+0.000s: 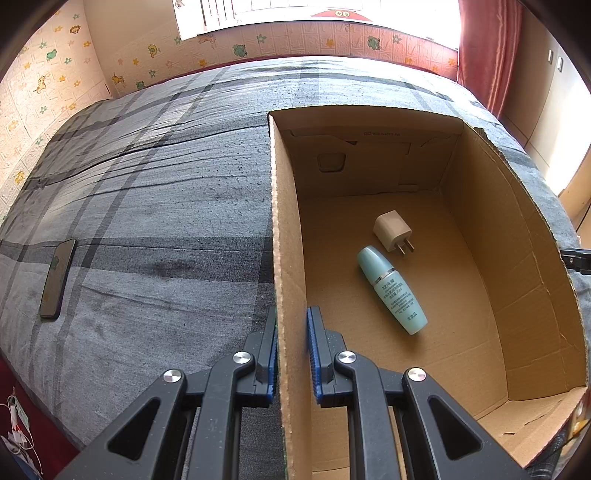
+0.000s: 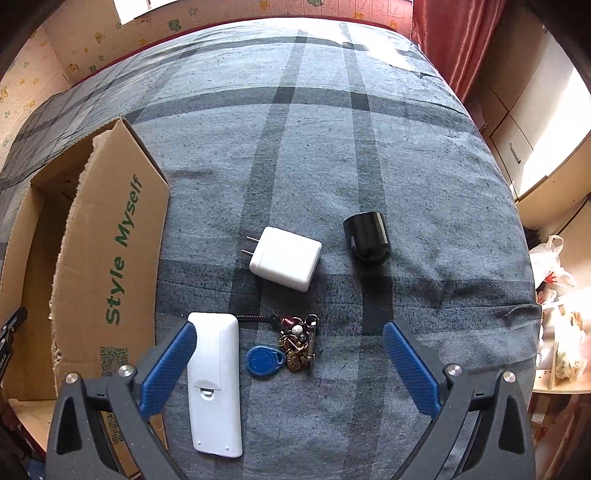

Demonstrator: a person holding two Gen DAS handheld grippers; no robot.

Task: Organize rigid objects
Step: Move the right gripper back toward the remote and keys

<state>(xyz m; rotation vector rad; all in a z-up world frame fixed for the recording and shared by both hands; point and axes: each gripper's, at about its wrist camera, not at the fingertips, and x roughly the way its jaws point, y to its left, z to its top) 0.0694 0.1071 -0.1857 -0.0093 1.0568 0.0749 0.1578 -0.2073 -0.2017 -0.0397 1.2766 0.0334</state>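
Place: a home bedroom
Bed: a wide bed [image 2: 424, 206] under a grey plaid cover fills both views
Walls: padded wall panels [image 1: 55, 81] printed with cartoon animals and flowers
Window: a bright window [image 1: 295, 14] above the far edge of the bed, with a red curtain [image 1: 487, 55] beside it
Furniture: pale cabinet doors [image 2: 517, 144] next to the bed
Household bits: a phone [image 1: 57, 278] lying on the cover, plastic bags [image 2: 550, 266] on a shelf at the side
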